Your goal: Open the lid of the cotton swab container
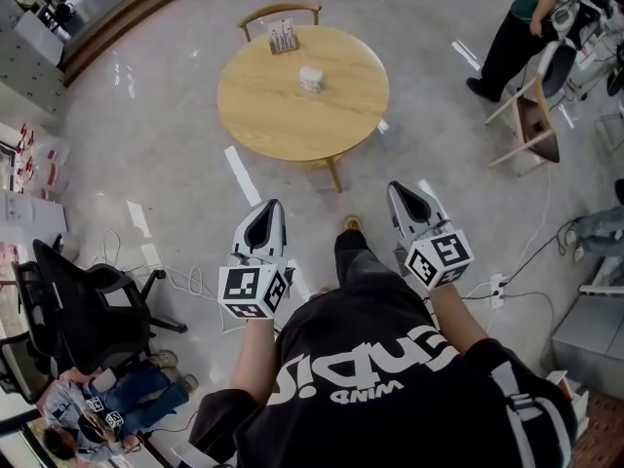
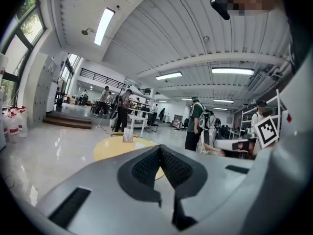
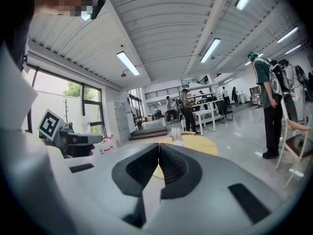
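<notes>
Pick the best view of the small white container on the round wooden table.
Head view: the small white container sits unobstructed on the round wooden table. Both gripper views show only a tabletop sliver past their jaws; container not discernible.

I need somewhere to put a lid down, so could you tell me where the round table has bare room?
Most of the table is bare: the whole near half and both sides of the small white container. Only the far edge is taken, by the card stand.
</notes>
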`<state>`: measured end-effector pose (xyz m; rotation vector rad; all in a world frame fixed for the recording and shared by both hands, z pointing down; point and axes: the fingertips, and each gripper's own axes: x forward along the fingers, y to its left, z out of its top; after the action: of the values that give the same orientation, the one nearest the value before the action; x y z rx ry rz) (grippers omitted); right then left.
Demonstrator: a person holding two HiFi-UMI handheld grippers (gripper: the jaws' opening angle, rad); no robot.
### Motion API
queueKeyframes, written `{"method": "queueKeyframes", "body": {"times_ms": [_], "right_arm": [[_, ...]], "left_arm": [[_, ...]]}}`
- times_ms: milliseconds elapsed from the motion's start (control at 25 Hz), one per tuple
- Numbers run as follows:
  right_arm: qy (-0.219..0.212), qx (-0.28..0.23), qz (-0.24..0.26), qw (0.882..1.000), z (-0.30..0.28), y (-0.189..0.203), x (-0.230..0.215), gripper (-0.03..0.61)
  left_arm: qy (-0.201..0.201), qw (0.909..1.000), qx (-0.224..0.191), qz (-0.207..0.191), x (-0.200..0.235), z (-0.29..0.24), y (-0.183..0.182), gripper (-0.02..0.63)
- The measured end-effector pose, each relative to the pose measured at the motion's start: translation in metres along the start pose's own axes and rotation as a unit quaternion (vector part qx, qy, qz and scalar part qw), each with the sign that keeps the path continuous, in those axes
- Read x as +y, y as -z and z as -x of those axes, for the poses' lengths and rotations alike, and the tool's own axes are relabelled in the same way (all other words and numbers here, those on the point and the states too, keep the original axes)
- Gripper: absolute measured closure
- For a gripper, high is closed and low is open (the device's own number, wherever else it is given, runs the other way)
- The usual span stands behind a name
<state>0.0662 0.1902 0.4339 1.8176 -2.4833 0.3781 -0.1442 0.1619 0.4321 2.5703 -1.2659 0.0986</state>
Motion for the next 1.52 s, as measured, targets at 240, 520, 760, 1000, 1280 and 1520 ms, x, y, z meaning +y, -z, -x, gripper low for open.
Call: {"method": "queueKeyframes", "body": {"times_ms": [240, 520, 760, 1000, 1280, 1520], "right_arm": [[-0.004, 0.003, 0.0, 1.0, -0.026, -0.007, -0.016, 0.577], [-0.01, 0.007, -0.002, 1.0, -0.055, -0.015, -0.038, 0.577], [-0.027, 0.011, -0.006, 1.0, -0.083, -0.026, -0.055, 0.577], [-0.04, 0.016, -0.001, 0.999, -0.108, -0.036, -0.077, 0.577], [-0.057, 0.023, 0.003, 0.998, -0.135, -0.044, -0.105, 0.577], [-0.081, 0.023, 0.014, 0.996, -0.155, -0.055, -0.122, 0.576]], "left_arm": [[0.003, 1.0, -0.001, 0.002, 0.007, -0.03, -0.011, 0.604], [-0.001, 1.0, 0.006, 0.0, 0.015, -0.064, -0.023, 0.604], [-0.013, 0.9999, 0.009, -0.002, 0.021, -0.093, -0.036, 0.604], [-0.021, 0.9997, 0.012, 0.006, 0.023, -0.123, -0.043, 0.604], [-0.041, 0.9991, 0.011, 0.01, 0.025, -0.154, -0.05, 0.604], [-0.061, 0.9981, 0.004, 0.011, 0.024, -0.176, -0.058, 0.604]]}}
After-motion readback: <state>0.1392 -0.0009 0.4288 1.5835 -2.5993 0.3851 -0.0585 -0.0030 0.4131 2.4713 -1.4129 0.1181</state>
